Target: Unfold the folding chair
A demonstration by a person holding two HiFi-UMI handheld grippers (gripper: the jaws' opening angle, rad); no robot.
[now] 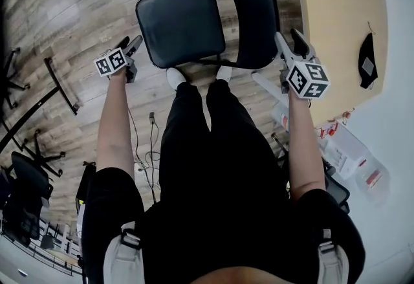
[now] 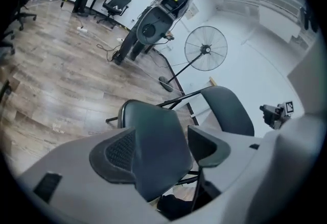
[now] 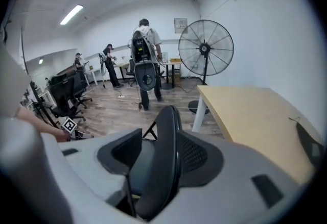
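At the left, the left gripper [image 1: 130, 43] hung just beside the seat's edge, its jaws spread wide and clamping nothing. The folding chair [image 1: 184, 24] stood opened on the wooden floor [image 1: 77, 11] ahead of the person's shoes, seat down and backrest [image 1: 251, 11] up. The right gripper [image 1: 290, 41] hovered by the backrest with its jaws partly apart, apparently pressing nothing. Rightmost lay the tabletop [image 1: 339, 11]. If the frame was not fully spread, a knock from either gripper could fold the seat back or tip the chair.
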